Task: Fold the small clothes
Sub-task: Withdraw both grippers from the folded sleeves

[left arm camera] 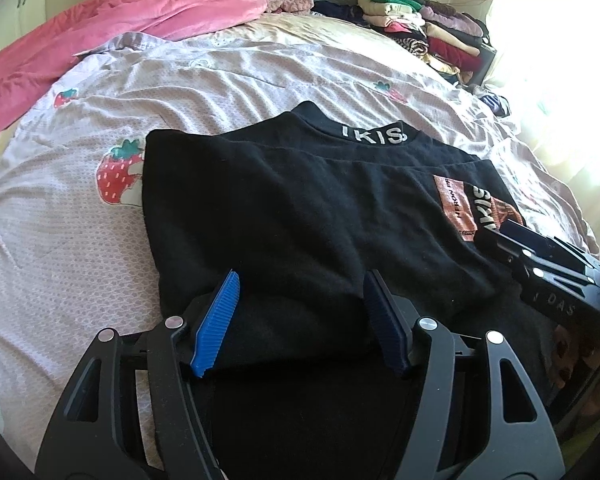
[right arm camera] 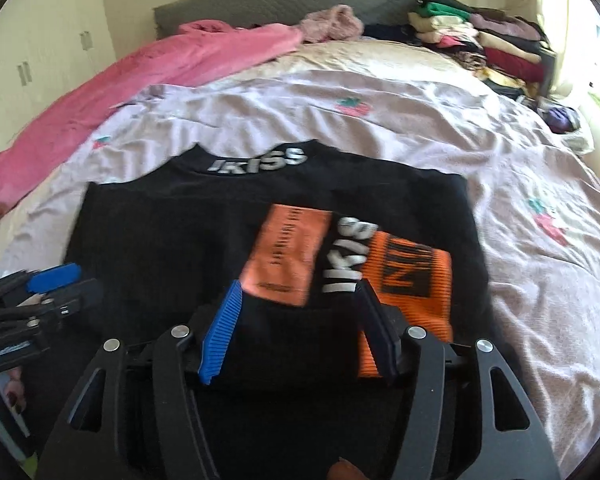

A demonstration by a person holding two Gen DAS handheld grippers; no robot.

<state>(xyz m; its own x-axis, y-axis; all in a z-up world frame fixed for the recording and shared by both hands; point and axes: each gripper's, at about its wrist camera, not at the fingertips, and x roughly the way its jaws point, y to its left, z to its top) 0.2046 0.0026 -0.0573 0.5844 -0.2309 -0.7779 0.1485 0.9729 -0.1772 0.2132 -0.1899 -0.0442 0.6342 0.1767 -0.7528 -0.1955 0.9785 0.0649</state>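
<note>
Lying flat on a lilac bedspread [left arm camera: 228, 80] printed with strawberries, a black top [left arm camera: 300, 208] is partly folded, its collar lettered in white at the far end and an orange patch [right arm camera: 288, 252] with more white lettering on its right side. The left gripper [left arm camera: 300, 292] hovers low over the near edge of the top, its blue pads spread apart with black cloth showing between them but not pinched. The right gripper [right arm camera: 298, 300] sits just beside it over the orange patch, its jaws likewise apart and gripping nothing; this view is slightly blurred. Each gripper shows at the edge of the other's view. A pink blanket [left arm camera: 80, 40] lies crumpled along the far left of the bed, and a stack of folded clothes [left arm camera: 432, 28] is piled at the far right corner near the bright window.
</note>
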